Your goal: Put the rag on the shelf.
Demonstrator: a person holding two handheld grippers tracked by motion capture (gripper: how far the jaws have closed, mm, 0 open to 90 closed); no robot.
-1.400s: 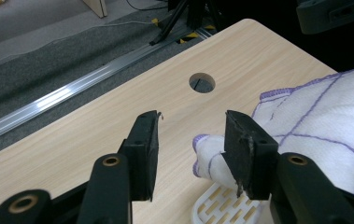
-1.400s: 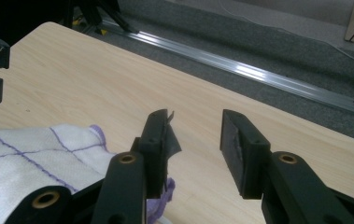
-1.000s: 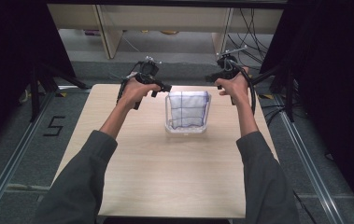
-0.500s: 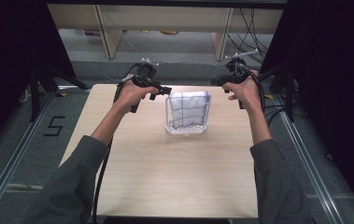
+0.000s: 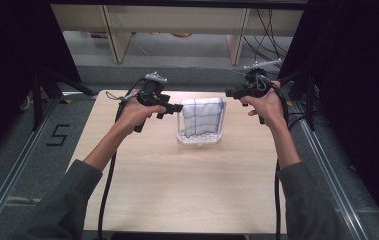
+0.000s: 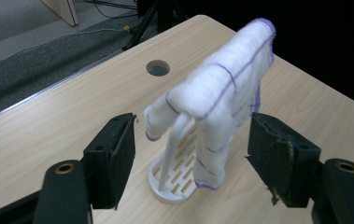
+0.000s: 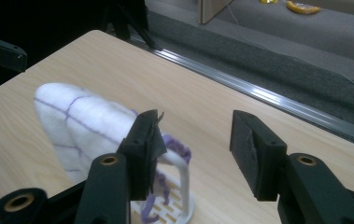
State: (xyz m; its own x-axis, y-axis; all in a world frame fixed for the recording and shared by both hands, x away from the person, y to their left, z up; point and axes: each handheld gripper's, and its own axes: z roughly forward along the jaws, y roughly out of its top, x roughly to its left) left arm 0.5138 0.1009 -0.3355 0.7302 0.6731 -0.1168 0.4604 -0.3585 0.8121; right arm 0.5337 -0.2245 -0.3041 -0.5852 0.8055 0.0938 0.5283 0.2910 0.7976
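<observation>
Looking down from the high view: my left gripper point(image 5: 174, 107) sits just beside the left edge of the white cloth point(image 5: 203, 116), jaw tips close to it, contact can't be told. My right gripper point(image 5: 232, 92) is held off the cloth's upper right corner, clear of it. Cloth w/ purple grid lines hangs over a white rack point(image 5: 200, 139), which stands upright on the wooden table point(image 5: 177, 190), toward the far middle.

Left gripper view: jaws stand wide & have just been opening. The cloth point(image 6: 221, 88) appears in the gap between them, draped over the rack's arch, but farther off; pads don't press on it. Rack base point(image 6: 172, 179) is slotted, flat on the table point(image 6: 48, 121); a round hole point(image 6: 158, 68) lies in the tabletop behind.

Right gripper view: jaws apart, also just been opening, nothing between them but bare table point(image 7: 198, 93). Cloth point(image 7: 81, 121) lies left of the left-hand jaw, partly hidden behind it; rack point(image 7: 184, 186) shows below.
</observation>
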